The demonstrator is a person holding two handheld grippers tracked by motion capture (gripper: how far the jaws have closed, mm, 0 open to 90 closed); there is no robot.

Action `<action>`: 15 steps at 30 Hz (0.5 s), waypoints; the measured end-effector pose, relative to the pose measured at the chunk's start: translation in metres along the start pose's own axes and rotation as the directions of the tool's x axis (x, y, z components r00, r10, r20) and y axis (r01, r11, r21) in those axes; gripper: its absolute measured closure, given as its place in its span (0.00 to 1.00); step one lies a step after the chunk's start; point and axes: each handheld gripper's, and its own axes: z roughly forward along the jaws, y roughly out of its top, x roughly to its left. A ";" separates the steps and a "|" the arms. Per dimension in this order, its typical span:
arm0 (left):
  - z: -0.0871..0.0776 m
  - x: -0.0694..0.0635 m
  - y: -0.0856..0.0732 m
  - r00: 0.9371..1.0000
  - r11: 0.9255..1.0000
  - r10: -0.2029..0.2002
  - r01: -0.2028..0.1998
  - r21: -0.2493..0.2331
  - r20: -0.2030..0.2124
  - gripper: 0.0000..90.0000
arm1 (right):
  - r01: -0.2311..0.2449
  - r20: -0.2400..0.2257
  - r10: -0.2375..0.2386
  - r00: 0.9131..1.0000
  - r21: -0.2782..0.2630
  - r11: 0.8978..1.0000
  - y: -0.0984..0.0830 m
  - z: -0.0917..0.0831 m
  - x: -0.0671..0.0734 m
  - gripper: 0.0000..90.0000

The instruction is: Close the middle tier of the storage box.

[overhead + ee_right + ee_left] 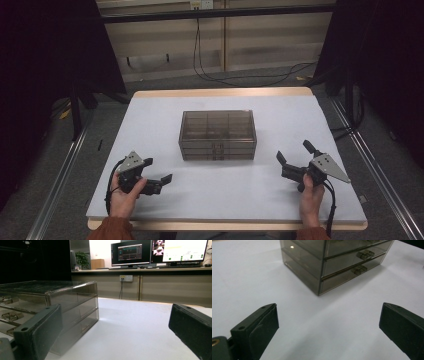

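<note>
The smoky drawer box [217, 135] sits mid-worktop [150, 120], drawer fronts toward the person, with left gripper [156, 176] and right gripper [295, 153] flanking it, jaws spread, empty, seemingly readied to approach.

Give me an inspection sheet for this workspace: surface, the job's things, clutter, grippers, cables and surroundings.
Surface: white table with a wooden edge, bare around the box.
Job's things: smoky clear drawer box at the middle, three drawers, all shut, latches facing the person.
Clutter: nothing seen.
Grippers: left gripper open, near the box's left front corner, holding nothing; right gripper open, right of the box, holding nothing.
Cables: one trails from each gripper; black cables lie on the floor beyond the table.
Surroundings: dark curtains at both sides; monitors on a bench behind.
</note>
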 end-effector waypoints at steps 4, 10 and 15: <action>-0.005 0.013 -0.008 0.999 0.999 -0.028 0.029 0.030 -0.034 0.03 | 0.000 0.000 0.000 1.000 0.001 1.000 0.000 0.000 0.000 0.00; -0.014 0.031 -0.019 0.991 0.995 -0.094 0.097 0.030 -0.095 0.03 | -0.001 -0.004 0.001 1.000 0.001 1.000 0.000 0.000 0.000 0.00; -0.011 0.042 -0.030 0.981 0.990 -0.109 0.121 0.070 -0.159 0.03 | -0.006 -0.004 0.006 1.000 0.001 1.000 0.000 0.000 0.000 0.00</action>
